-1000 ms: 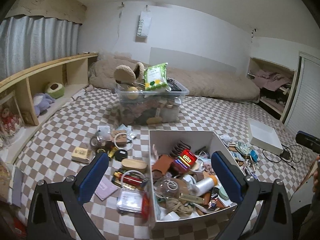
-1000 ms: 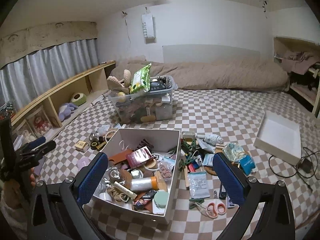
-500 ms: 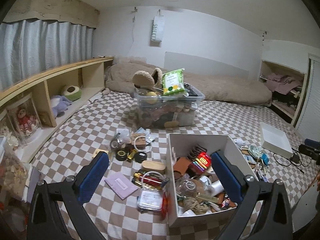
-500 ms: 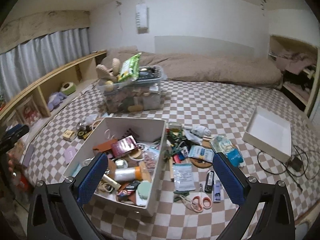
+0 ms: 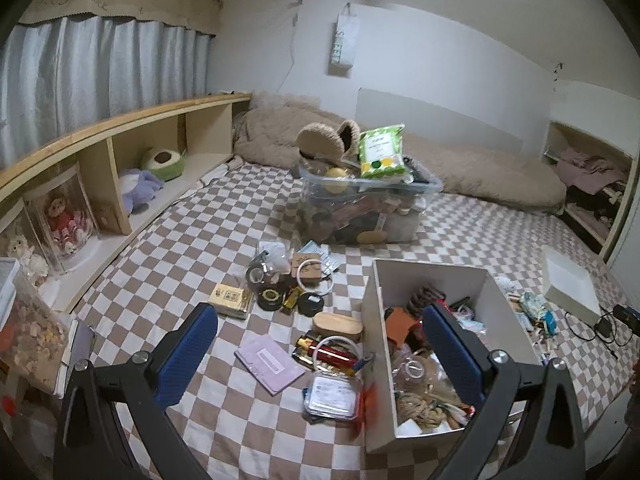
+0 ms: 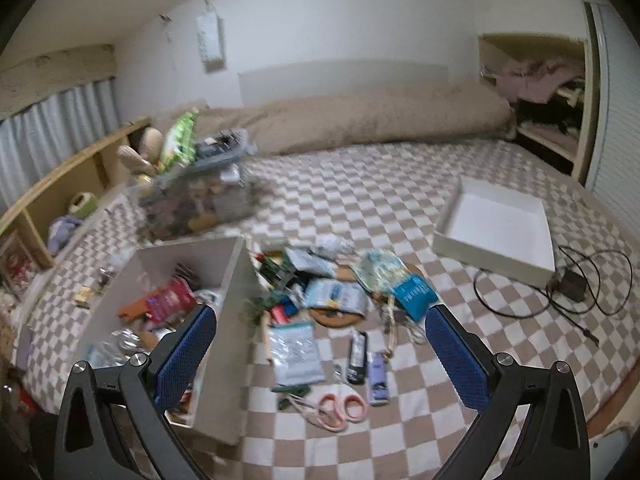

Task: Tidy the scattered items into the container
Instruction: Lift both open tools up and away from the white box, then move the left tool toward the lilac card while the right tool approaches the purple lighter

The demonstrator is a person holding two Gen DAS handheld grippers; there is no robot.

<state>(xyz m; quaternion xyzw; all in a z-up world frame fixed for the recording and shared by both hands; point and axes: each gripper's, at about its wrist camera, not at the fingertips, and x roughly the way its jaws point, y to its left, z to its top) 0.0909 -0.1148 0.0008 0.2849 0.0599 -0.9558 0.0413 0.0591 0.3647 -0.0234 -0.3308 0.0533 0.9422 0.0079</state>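
A white open box (image 5: pixel 436 276) (image 6: pixel 234 288), part full of small items, stands on the checkered bed cover. Left of it lie scattered things: a lilac card (image 5: pixel 269 364), a clear plastic case (image 5: pixel 332 394), a wooden oval box (image 5: pixel 337 325), a red tube (image 5: pixel 334 356), a small yellow box (image 5: pixel 230 300). Right of it lie more: pink-handled scissors (image 6: pixel 340 404), a clear pouch (image 6: pixel 295 350), a blue packet (image 6: pixel 414 291), a black stick (image 6: pixel 357 356). My left gripper (image 5: pixel 320 360) hangs open above the left pile. My right gripper (image 6: pixel 320 360) hangs open above the right pile. Both hold nothing.
A clear storage bin (image 5: pixel 360 212) heaped with items stands further back. A white tray lid (image 6: pixel 500 228) lies at the right, beside a black cable and adapter (image 6: pixel 568 286). A wooden shelf (image 5: pixel 100 152) with plush toys runs along the left. A beige duvet (image 6: pixel 360 120) lies at the back.
Both cameras have swung: the left view shifted left toward the pile left of the box, the right view shifted right toward the pile right of it. Both grippers stayed open.
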